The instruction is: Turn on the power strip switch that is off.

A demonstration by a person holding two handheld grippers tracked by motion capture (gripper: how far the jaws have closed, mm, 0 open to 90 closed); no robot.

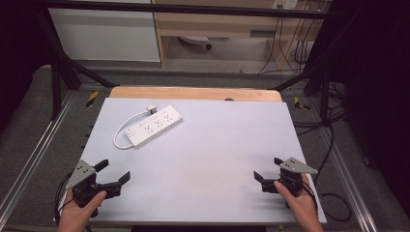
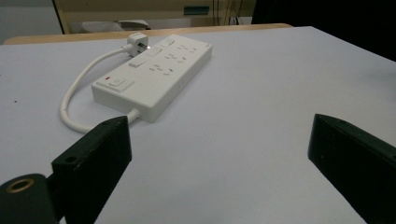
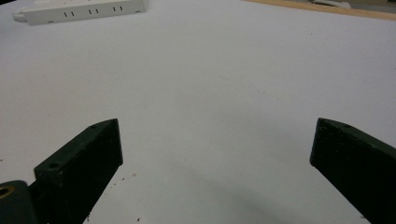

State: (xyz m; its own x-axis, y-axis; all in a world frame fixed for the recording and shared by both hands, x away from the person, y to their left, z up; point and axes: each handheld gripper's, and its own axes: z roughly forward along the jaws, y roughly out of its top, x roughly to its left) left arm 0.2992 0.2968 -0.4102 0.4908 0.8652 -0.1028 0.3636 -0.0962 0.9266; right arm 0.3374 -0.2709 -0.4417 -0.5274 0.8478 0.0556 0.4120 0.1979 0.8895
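Note:
A white power strip (image 1: 153,126) lies on the pale table top (image 1: 208,154) at the back left, its white cord (image 1: 122,133) looped beside it and ending in a white plug (image 1: 151,108). In the left gripper view the power strip (image 2: 154,74) sits ahead of the jaws, with its cord (image 2: 74,100) curling to the left. My left gripper (image 1: 113,171) is held near the front left corner, open and empty. My right gripper (image 1: 268,169) is held near the front right edge, open and empty. The power strip (image 3: 84,11) shows at the top left of the right gripper view.
A wooden board edge (image 1: 193,93) runs along the back of the table. Black frame bars (image 1: 63,72) and loose cables (image 1: 329,140) stand around the table. A cabinet (image 1: 106,34) and wooden shelf unit (image 1: 217,29) stand on the floor behind.

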